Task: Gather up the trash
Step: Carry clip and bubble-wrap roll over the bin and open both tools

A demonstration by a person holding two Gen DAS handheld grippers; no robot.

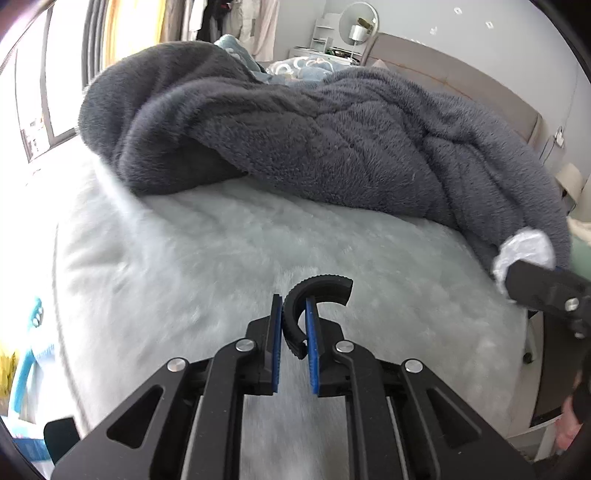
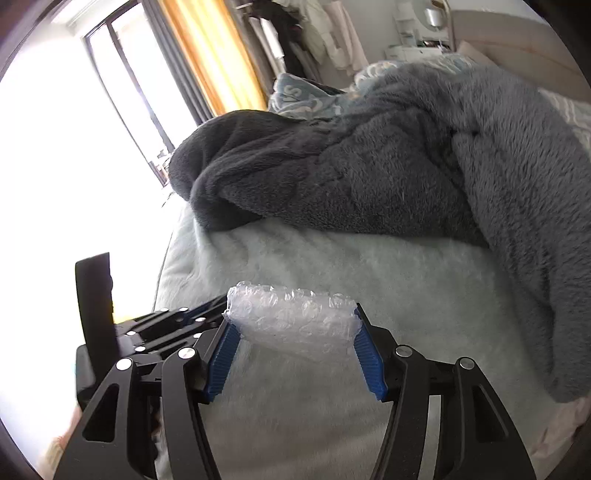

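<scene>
My left gripper (image 1: 294,315) is shut on a black curved plastic ring piece (image 1: 314,291) with a ribbed edge and holds it over the pale fluffy bed cover (image 1: 184,266). My right gripper (image 2: 291,325) is shut on a wad of clear bubble wrap (image 2: 291,319), pinched between its blue pads (image 2: 369,365) above the same cover (image 2: 369,280). In the left wrist view the right gripper (image 1: 546,291) enters from the right edge with the bubble wrap (image 1: 524,247) at its tip. In the right wrist view the left gripper's body (image 2: 155,332) lies at the lower left.
A rumpled dark grey fleece blanket (image 1: 314,140) covers the far half of the bed and also shows in the right wrist view (image 2: 369,177). A bright window (image 2: 74,147) and yellow curtain (image 2: 207,55) are at left. A headboard (image 1: 461,81) and a vanity with round mirror (image 1: 358,22) stand behind.
</scene>
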